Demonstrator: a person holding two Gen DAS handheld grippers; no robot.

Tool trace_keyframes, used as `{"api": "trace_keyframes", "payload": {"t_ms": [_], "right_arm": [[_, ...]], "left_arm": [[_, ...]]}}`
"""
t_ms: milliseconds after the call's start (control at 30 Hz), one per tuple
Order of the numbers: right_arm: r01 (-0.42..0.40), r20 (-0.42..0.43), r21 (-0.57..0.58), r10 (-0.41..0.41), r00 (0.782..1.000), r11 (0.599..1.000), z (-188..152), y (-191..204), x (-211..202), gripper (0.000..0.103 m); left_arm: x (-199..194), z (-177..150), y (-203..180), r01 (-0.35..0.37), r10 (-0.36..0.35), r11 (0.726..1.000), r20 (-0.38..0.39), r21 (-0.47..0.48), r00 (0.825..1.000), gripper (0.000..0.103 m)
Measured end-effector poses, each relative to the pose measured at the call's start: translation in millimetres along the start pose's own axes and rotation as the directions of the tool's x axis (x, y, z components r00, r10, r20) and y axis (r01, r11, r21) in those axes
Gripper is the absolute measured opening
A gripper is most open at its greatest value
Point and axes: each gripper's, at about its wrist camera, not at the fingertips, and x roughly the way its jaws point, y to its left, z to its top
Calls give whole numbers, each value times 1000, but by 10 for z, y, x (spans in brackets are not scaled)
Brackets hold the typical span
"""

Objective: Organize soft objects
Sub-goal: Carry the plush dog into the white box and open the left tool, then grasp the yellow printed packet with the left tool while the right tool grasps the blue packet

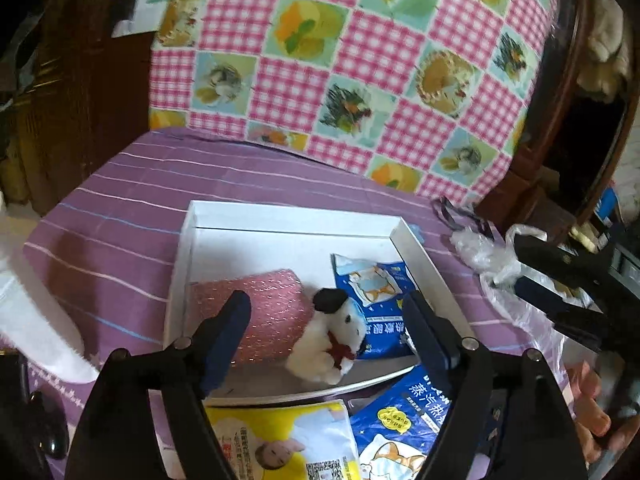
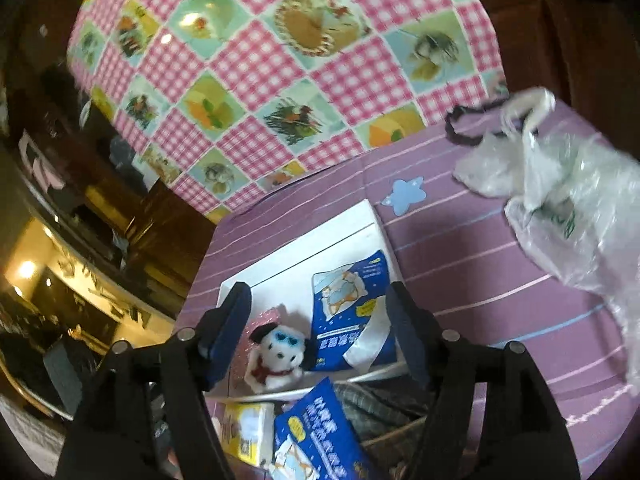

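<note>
A white shallow box (image 1: 288,220) (image 2: 304,240) lies on the purple striped cloth. In it are a pink glittery pad (image 1: 272,312) (image 2: 269,315), a white plush dog with black ears and red bow (image 1: 334,336) (image 2: 280,356), and a blue sachet (image 1: 376,300) (image 2: 352,312). A second blue sachet (image 1: 404,420) (image 2: 316,424) and a yellow packet (image 1: 288,436) (image 2: 248,428) lie in front of the box. My left gripper (image 1: 328,332) is open above the dog. My right gripper (image 2: 316,332) is open and empty above the box; its body also shows in the left wrist view (image 1: 572,280).
A pink checked cloth with food pictures (image 1: 352,60) (image 2: 280,60) hangs behind the table. A crumpled clear plastic bag (image 2: 560,200) (image 1: 492,256) and a black cord (image 2: 464,128) lie to the right. A blue star (image 2: 404,196) lies beside the box. Dark wooden furniture stands at both sides.
</note>
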Motion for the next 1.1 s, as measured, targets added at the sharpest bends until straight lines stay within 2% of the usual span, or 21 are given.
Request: {"api": "trace_keyframes", "payload": {"t_ms": [167, 267, 333, 500, 667, 800, 867, 1033, 1100], "right_arm": [[26, -75, -85, -33, 997, 996, -48, 201, -124, 71], [79, -180, -113, -99, 979, 990, -109, 227, -62, 71], [82, -234, -125, -110, 966, 989, -144, 224, -44, 71], [88, -287, -141, -126, 950, 986, -235, 221, -125, 71], [87, -358, -125, -127, 925, 988, -277, 222, -171, 71], [85, -401, -127, -129, 907, 988, -296, 191, -159, 70], [75, -432, -139, -129, 893, 987, -323, 177, -121, 70], [48, -485, -201, -142, 863, 978, -397, 165, -2, 70], [40, -515, -210, -145, 845, 977, -433, 133, 54, 70]], "left_arm": [[-86, -3, -12, 1, -1, 1000, 3, 2, 1000, 79], [-173, -92, -43, -18, 18, 999, 8, 34, 1000, 79], [-228, -151, -44, -40, 40, 998, -5, 48, 999, 79], [-393, -293, 50, -67, 67, 998, -6, 5, 998, 79], [-416, -421, 172, -102, 100, 993, -53, -53, 994, 79], [-387, -542, 312, -59, 48, 991, -96, -118, 994, 87], [-329, -594, 358, -45, 29, 991, -130, -125, 991, 88], [-167, -709, 420, -79, 58, 990, -182, -113, 982, 96], [-109, -745, 443, -64, 37, 989, -200, -132, 979, 97]]}}
